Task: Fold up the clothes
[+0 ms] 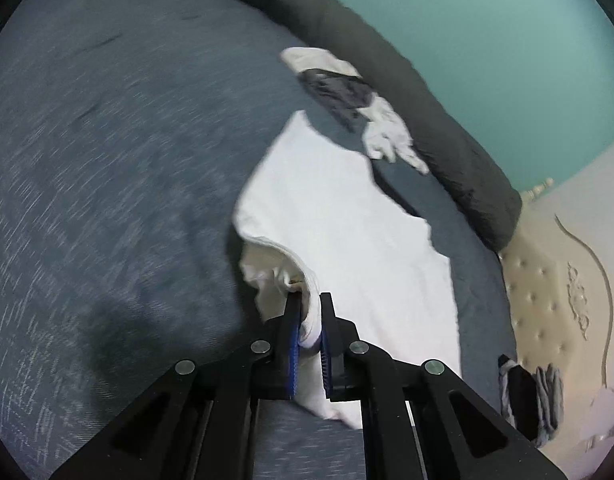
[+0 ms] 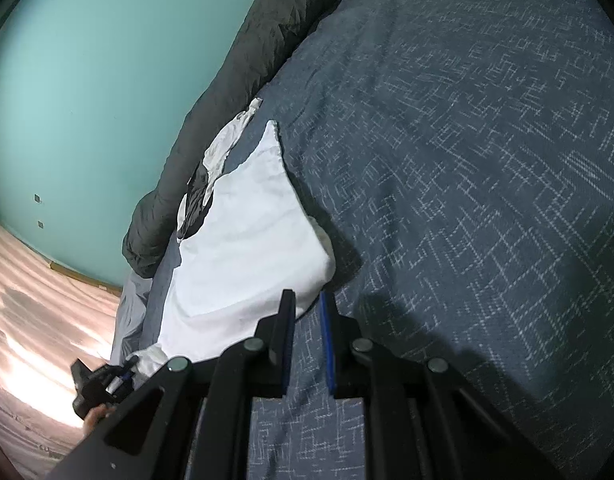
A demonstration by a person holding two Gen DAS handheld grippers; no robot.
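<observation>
The left gripper is at the bottom centre of its view, its jaws pinched on a bunched edge of the white garment; the cloth fills the narrow gap between the blue pads and hangs out below them; from there the garment spreads up and to the right over the blue bedspread, its far corner reaching the middle of the frame.

The right gripper sits at the bottom centre of its view with its jaws nearly closed; only bedspread shows in the slit between them, and the garment lies just beyond and to the left of the tips; whether the left fingertip touches its near edge I cannot tell.

The left view alone shows a second, crumpled white-and-grey garment in the upper middle, against the dark rolled duvet, and a dark bundle at the lower right beside the cream tufted headboard; this view is blurred.

The right view alone shows the floor at the lower left, the left gripper as a small dark shape at the garment's lower left corner, and part of a hand below it; the teal wall fills the upper left, with the duvet running along it.
</observation>
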